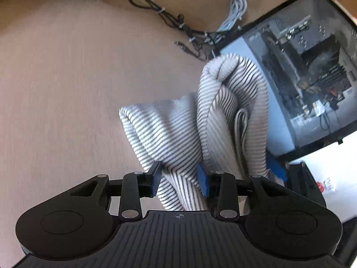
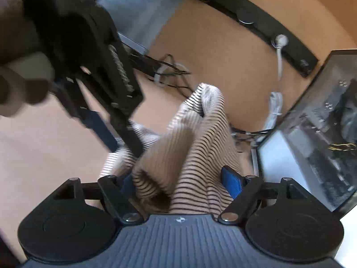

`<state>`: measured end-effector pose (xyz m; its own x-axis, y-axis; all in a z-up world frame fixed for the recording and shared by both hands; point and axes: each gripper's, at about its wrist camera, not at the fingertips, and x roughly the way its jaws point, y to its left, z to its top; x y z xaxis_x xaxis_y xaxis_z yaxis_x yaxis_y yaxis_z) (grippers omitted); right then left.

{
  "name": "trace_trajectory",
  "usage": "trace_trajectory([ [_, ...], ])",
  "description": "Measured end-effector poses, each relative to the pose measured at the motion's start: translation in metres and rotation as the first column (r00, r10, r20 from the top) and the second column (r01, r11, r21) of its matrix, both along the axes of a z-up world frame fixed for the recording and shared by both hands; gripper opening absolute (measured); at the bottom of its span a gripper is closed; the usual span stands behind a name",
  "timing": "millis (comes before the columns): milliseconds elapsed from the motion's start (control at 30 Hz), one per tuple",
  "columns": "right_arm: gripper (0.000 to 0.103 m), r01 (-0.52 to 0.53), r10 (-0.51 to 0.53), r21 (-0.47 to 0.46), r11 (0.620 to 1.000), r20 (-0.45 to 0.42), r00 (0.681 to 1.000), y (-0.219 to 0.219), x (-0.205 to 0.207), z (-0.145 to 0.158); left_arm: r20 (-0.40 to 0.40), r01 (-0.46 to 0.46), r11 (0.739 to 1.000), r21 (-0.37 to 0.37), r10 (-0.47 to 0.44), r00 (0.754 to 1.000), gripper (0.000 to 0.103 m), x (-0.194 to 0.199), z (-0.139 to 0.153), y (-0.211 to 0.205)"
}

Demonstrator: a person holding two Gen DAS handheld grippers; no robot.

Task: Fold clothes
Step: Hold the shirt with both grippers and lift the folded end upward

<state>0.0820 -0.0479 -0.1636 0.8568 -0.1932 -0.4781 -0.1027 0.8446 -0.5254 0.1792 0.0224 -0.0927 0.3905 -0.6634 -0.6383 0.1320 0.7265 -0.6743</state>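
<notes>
A black-and-white striped garment [image 1: 223, 116] hangs bunched above the tan table [image 1: 67, 78]. My left gripper [image 1: 179, 179] is shut on a fold of it, with cloth squeezed between the blue pads [image 1: 155, 183]. In the right wrist view the same garment [image 2: 196, 151] passes between my right gripper's [image 2: 180, 184] blue pads [image 2: 232, 182], which stand fairly wide with cloth filling the gap. The left gripper [image 2: 107, 138] shows there at upper left, held by a hand and blurred.
A computer case [image 1: 308, 67] with a clear side panel stands at the right, also in the right wrist view [image 2: 323, 138]. Black and white cables [image 1: 169, 15] lie at the back of the table. A black bar [image 2: 256, 22] runs along the far edge.
</notes>
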Motion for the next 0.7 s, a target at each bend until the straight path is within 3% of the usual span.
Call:
trace_trajectory([
  [67, 0.085, 0.037, -0.038, -0.023, 0.999, -0.014, 0.999, -0.009, 0.009, -0.01, -0.013, 0.012, 1.0, -0.003, -0.012, 1.0, 0.038, 0.001, -0.003, -0.008],
  [133, 0.082, 0.019, -0.02, -0.039, 0.999, -0.015, 1.0, -0.015, 0.008, -0.014, -0.023, 0.02, 1.0, -0.016, -0.02, 1.0, 0.038, 0.002, -0.006, -0.009],
  [167, 0.055, -0.001, 0.0, -0.024, 1.0, -0.021, 1.0, -0.019, 0.007, -0.009, -0.028, 0.022, 0.999, -0.024, -0.023, 0.999, 0.038, 0.002, -0.007, -0.009],
  [200, 0.036, -0.02, 0.02, -0.008, 1.0, -0.026, 0.999, -0.023, 0.005, -0.004, -0.031, 0.026, 0.999, -0.03, -0.027, 0.999, 0.038, 0.003, -0.008, -0.009],
  [233, 0.028, -0.021, 0.022, 0.013, 1.0, -0.019, 1.0, -0.029, 0.004, 0.008, -0.034, 0.031, 0.999, -0.034, -0.032, 0.999, 0.038, 0.004, -0.008, -0.011],
  [367, 0.024, -0.068, 0.063, 0.11, 0.992, 0.05, 0.997, -0.049, -0.01, 0.073, -0.044, 0.04, 0.998, -0.043, -0.042, 0.998, 0.038, 0.007, -0.014, -0.016],
  [467, 0.024, -0.181, 0.183, 0.13, 0.975, -0.002, 0.983, -0.036, -0.018, 0.081, -0.048, 0.039, 0.997, -0.059, -0.042, 0.998, 0.038, 0.009, -0.017, -0.018],
  [500, 0.024, -0.211, 0.216, 0.126, 0.969, -0.023, 0.976, -0.028, -0.021, 0.076, -0.049, 0.038, 0.997, -0.064, -0.041, 0.998, 0.038, 0.009, -0.018, -0.018],
  [533, 0.024, -0.241, 0.248, 0.123, 0.963, -0.046, 0.968, -0.021, -0.024, 0.07, -0.049, 0.037, 0.997, -0.063, -0.04, 0.998, 0.03, 0.01, -0.019, -0.017],
  [700, 0.025, -0.221, 0.229, 0.097, 0.97, -0.082, 0.97, -0.014, -0.02, 0.043, -0.066, 0.013, 0.993, -0.12, -0.021, 0.998, 0.034, 0.009, -0.027, -0.005],
])
